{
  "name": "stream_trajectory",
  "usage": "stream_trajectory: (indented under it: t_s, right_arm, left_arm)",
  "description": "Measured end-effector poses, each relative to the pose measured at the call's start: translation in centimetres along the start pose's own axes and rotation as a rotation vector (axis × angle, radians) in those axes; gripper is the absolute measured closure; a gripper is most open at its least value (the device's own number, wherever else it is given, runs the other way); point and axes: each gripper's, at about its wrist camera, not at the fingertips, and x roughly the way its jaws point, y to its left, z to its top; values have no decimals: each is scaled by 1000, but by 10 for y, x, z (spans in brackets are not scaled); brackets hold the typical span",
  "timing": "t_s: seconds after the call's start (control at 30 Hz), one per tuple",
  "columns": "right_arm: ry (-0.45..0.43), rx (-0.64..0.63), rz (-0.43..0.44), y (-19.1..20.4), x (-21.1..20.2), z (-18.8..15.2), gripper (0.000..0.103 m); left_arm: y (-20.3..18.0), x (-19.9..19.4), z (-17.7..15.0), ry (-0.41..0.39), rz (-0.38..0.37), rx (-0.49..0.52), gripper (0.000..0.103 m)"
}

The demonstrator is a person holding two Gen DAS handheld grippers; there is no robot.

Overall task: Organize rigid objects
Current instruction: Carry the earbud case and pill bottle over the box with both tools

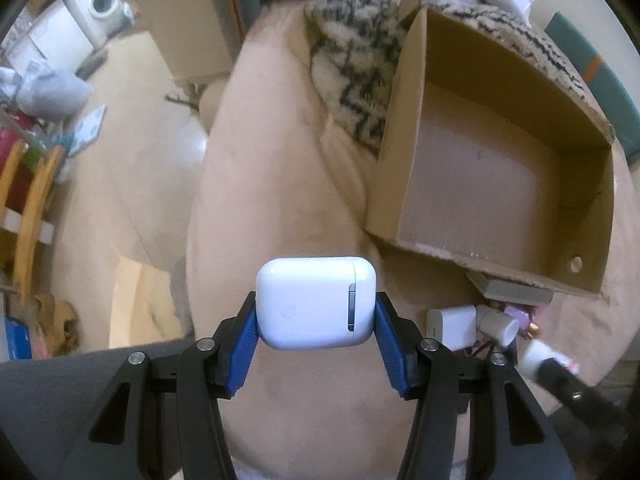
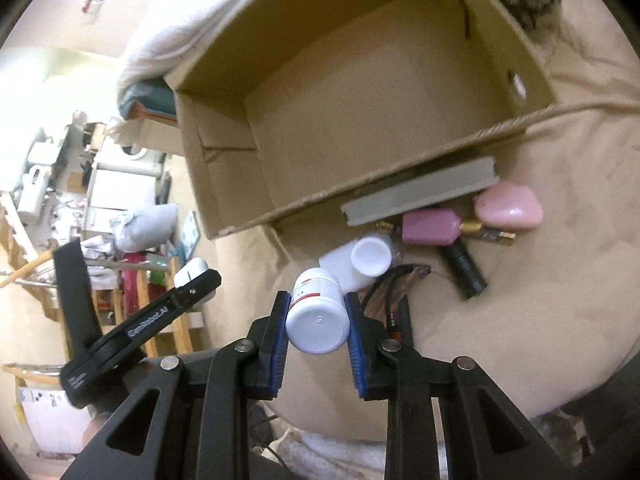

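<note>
My left gripper (image 1: 316, 312) is shut on a white earbuds case (image 1: 316, 302), held above the beige bed cover, left of and below the open cardboard box (image 1: 416, 92). My right gripper (image 2: 317, 312) is shut on a white pill bottle (image 2: 318, 312) with a red label, held in front of the same empty box (image 2: 224, 184). The left gripper with the case also shows in the right wrist view (image 2: 192, 280). On the cover by the box lie a second white bottle (image 2: 360, 262), a pink perfume bottle (image 2: 430, 226), a pink case (image 2: 508, 206) and a black cylinder (image 2: 466, 270).
A grey flat box (image 2: 420, 194) sticks out from under the cardboard box. A patterned blanket (image 1: 360, 64) lies behind the box. A white charger (image 1: 452, 326) lies on the beige cover (image 1: 280, 160). The floor, a washing machine (image 1: 100, 4) and wooden furniture (image 1: 32, 208) are at left.
</note>
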Motion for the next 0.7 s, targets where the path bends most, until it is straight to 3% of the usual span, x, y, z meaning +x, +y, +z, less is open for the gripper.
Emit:
stream_trajectory:
  t_s: [0.17, 0.4, 0.7]
  right_arm:
    - [-69, -36, 31, -7, -37, 20, 75]
    - [-164, -103, 16, 2, -66, 72, 75]
    - [-251, -215, 14, 23, -62, 122, 75]
  left_arm:
    - [-4, -18, 3, -62, 5, 22, 52]
    - [-28, -41, 24, -121, -9, 60, 52]
    - [-82, -52, 66, -201, -8, 158, 52]
